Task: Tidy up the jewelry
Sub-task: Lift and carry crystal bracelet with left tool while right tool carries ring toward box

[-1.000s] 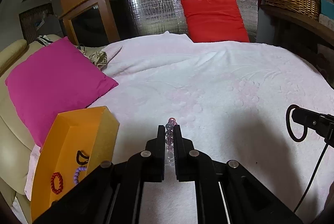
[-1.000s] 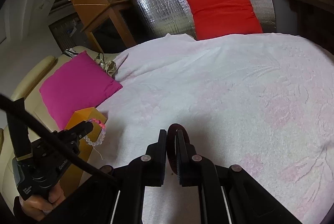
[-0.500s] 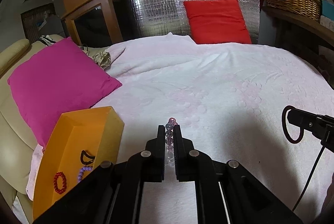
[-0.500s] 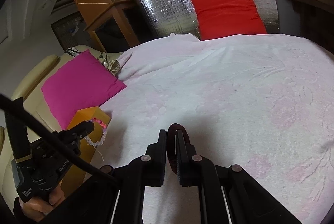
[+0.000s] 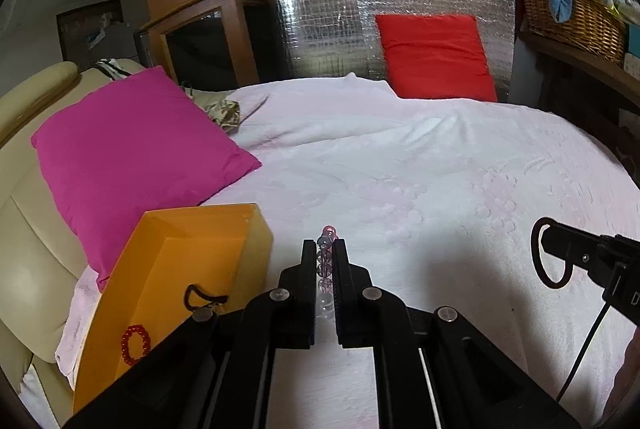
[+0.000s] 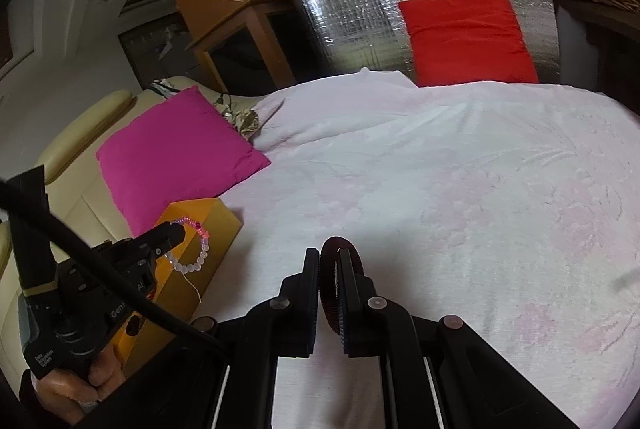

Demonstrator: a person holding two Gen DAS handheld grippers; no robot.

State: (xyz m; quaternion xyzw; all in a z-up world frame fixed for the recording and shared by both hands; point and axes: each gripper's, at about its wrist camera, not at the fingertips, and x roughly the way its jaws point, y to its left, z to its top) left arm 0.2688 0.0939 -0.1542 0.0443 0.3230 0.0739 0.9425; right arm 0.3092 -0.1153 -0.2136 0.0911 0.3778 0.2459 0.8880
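Note:
My left gripper (image 5: 324, 249) is shut on a pink and clear bead bracelet (image 5: 325, 261), held above the bed just right of an open orange box (image 5: 180, 229). The box holds a red bead bracelet (image 5: 135, 344) and a black cord piece (image 5: 200, 297). In the right wrist view the bead bracelet (image 6: 196, 249) hangs from the left gripper (image 6: 176, 231) in front of the orange box (image 6: 216, 217). My right gripper (image 6: 329, 257) is shut on a dark maroon ring bracelet (image 6: 326, 285); it shows at right in the left wrist view (image 5: 538, 261).
A pale pink blanket (image 5: 420, 169) covers the bed. A magenta pillow (image 5: 128, 149) lies left behind the box, on a cream sofa (image 5: 28, 249). A red cushion (image 5: 436, 57) leans on a silver foil panel (image 5: 340, 9). A wicker basket (image 5: 572, 13) stands at far right.
Both grippers keep their bracelets. The left gripper has moved towards the orange box, which now shows larger and closer to its fingers. The right gripper has drifted slightly left.

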